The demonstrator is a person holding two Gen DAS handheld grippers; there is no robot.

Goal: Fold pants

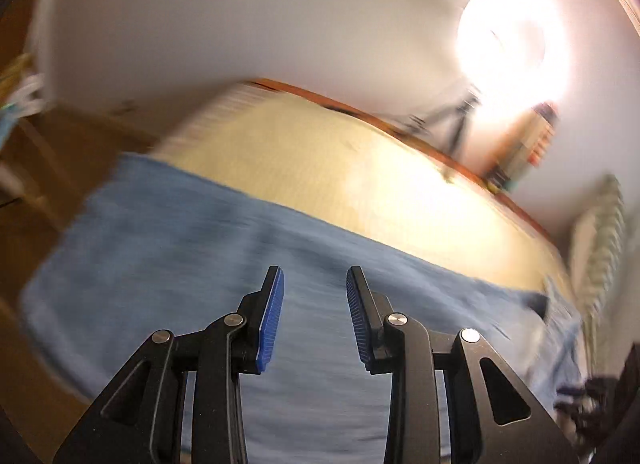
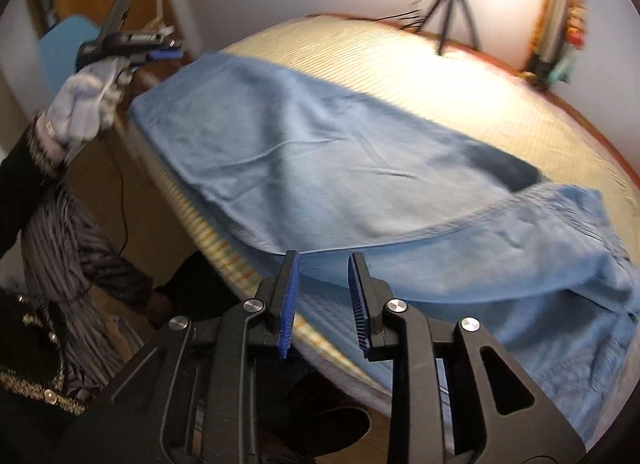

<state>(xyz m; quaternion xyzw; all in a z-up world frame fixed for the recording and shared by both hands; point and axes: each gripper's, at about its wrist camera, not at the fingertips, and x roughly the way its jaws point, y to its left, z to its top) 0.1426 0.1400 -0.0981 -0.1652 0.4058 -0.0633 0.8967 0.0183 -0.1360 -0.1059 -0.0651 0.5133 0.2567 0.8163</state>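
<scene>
Light blue pants (image 2: 320,168) lie folded lengthwise across a bed (image 2: 460,76) covered with a straw-coloured mat. In the blurred left wrist view the pants (image 1: 168,240) spread below my left gripper (image 1: 315,280), which hangs open above the cloth with nothing between its blue pads. My right gripper (image 2: 324,260) is open too, hovering over the near hem of the pants at the bed's edge, empty. In the right wrist view the left gripper (image 2: 160,52) shows at the far left, held by a gloved hand (image 2: 86,104), off the bed's corner.
A bright ring lamp (image 1: 512,44) on a tripod (image 2: 452,8) stands behind the bed by the white wall. A wooden bed frame (image 1: 400,128) runs along the far side. A striped pillow (image 1: 600,236) lies at the right. The person's dark sleeve and clothing (image 2: 60,244) fill the lower left.
</scene>
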